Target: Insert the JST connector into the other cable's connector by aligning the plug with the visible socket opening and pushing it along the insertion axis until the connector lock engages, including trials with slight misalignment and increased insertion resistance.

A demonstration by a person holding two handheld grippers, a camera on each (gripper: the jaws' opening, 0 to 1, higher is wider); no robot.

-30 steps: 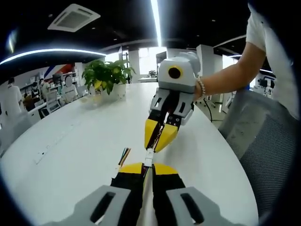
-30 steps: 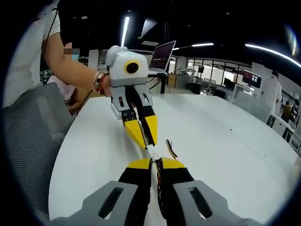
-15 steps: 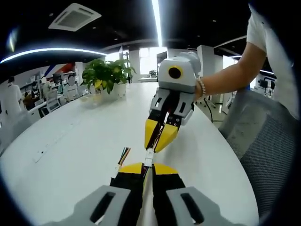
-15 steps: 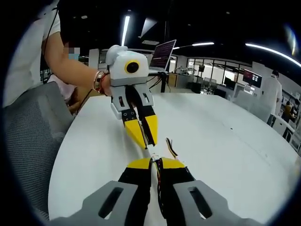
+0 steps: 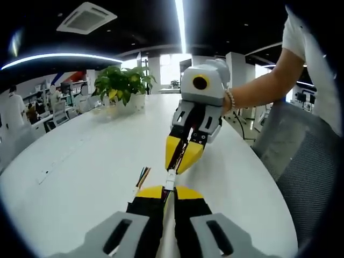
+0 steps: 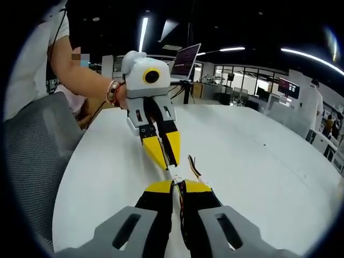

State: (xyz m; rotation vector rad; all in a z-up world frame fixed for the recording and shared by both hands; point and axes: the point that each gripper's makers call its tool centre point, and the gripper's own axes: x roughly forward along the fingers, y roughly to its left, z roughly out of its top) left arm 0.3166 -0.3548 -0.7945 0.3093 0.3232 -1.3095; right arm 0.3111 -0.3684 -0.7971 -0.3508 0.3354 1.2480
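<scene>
Above a white table (image 5: 80,161), the two grippers meet tip to tip. In the left gripper view, my left gripper (image 5: 167,192) is shut on a thin cable whose small white JST connector (image 5: 170,179) pokes out past its yellow tips. The right gripper (image 5: 181,159) comes down from above, shut on the mating connector, and the two connectors touch in line. Loose coloured wires (image 5: 142,176) fan out to the left. In the right gripper view, my right gripper (image 6: 177,186) is shut, the left gripper (image 6: 167,157) faces it, the white connector (image 6: 174,177) sits between, and coloured wires (image 6: 192,165) trail right.
A potted plant (image 5: 124,86) stands at the table's far end. A grey mesh chair (image 5: 303,172) (image 6: 29,161) sits at the table's edge beside the person, whose forearm (image 5: 263,88) holds the right gripper. An open laptop (image 6: 186,61) stands behind, with desks and people further back.
</scene>
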